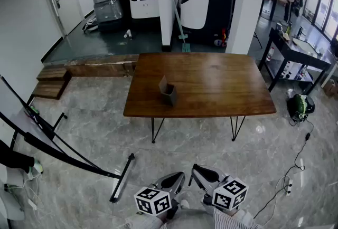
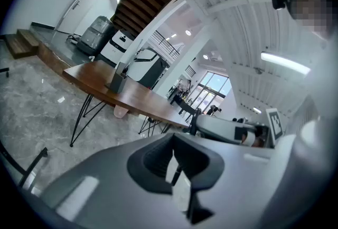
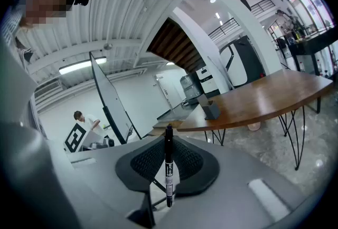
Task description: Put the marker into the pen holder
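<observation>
The grey pen holder [image 1: 168, 91] stands on the wooden table [image 1: 222, 91], left of its middle and far ahead of both grippers. In the right gripper view, my right gripper [image 3: 168, 167] is shut on a black marker [image 3: 169, 170] with a white label, which stands upright between the pads. The pen holder [image 3: 212, 111] lies well beyond it. My left gripper [image 2: 173, 162] is shut with nothing in it, and the pen holder [image 2: 117, 81] shows far off on the table [image 2: 142, 98]. In the head view both grippers, left [image 1: 179, 176] and right [image 1: 195, 171], hang low over the floor.
A black stand with long rails [image 1: 63, 154] lies across the floor at the left. At the right are a black side table [image 1: 296, 48], a green bag [image 1: 300, 105] and floor cables [image 1: 296, 170]. Machines [image 1: 200, 1] and a white pillar [image 1: 166, 1] stand behind the table. A person [image 3: 84, 120] is by a whiteboard.
</observation>
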`<action>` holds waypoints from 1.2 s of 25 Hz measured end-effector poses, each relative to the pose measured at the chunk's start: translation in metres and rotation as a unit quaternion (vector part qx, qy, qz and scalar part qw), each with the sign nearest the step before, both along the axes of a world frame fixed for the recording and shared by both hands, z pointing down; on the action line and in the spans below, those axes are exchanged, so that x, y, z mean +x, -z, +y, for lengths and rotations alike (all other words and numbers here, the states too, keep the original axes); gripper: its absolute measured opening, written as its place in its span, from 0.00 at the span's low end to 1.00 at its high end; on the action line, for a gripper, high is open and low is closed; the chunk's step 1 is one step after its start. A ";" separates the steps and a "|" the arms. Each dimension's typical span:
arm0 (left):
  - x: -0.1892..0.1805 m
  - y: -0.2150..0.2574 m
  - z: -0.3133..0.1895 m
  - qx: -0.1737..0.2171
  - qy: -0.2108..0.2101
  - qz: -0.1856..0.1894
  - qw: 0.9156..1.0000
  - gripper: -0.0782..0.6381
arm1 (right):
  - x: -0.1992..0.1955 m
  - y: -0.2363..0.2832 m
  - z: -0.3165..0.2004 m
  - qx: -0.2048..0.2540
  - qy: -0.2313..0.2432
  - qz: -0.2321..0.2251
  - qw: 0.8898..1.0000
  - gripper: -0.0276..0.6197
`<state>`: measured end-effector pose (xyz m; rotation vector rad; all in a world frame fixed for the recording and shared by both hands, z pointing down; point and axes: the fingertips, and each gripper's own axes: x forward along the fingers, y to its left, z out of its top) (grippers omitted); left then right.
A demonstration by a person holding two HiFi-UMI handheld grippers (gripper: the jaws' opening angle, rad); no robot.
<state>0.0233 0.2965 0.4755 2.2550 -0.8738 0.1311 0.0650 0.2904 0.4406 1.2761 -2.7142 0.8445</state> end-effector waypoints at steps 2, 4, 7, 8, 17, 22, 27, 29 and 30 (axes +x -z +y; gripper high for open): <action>0.001 0.001 -0.009 0.007 -0.005 -0.007 1.000 0.12 | 0.001 0.002 -0.013 0.004 -0.002 -0.003 1.000 0.11; 0.003 0.000 -0.020 0.014 -0.009 -0.009 1.000 0.12 | 0.000 0.004 -0.026 0.012 -0.002 0.002 1.000 0.11; 0.003 0.001 -0.048 0.022 -0.008 0.005 1.000 0.12 | -0.003 0.002 -0.049 0.018 0.003 0.013 1.000 0.11; 0.002 0.001 -0.059 0.022 -0.008 0.011 1.000 0.12 | -0.005 0.000 -0.058 0.018 0.005 0.015 1.000 0.11; -0.012 0.013 -0.186 0.032 -0.010 0.030 0.999 0.12 | -0.007 0.010 -0.178 0.030 -0.024 0.010 0.999 0.11; -0.028 0.023 -0.263 0.033 -0.011 0.029 0.999 0.12 | -0.016 0.017 -0.252 0.031 -0.040 0.016 0.999 0.11; -0.040 0.018 -0.323 0.022 -0.017 0.033 0.999 0.12 | -0.028 0.017 -0.311 0.031 -0.047 0.022 0.998 0.11; -0.041 0.014 -0.338 0.016 -0.020 0.034 0.999 0.12 | -0.028 0.013 -0.326 0.025 -0.053 0.023 0.998 0.11; -0.042 0.013 -0.345 0.014 -0.022 0.036 0.999 0.12 | -0.027 0.012 -0.333 0.022 -0.056 0.025 0.998 0.11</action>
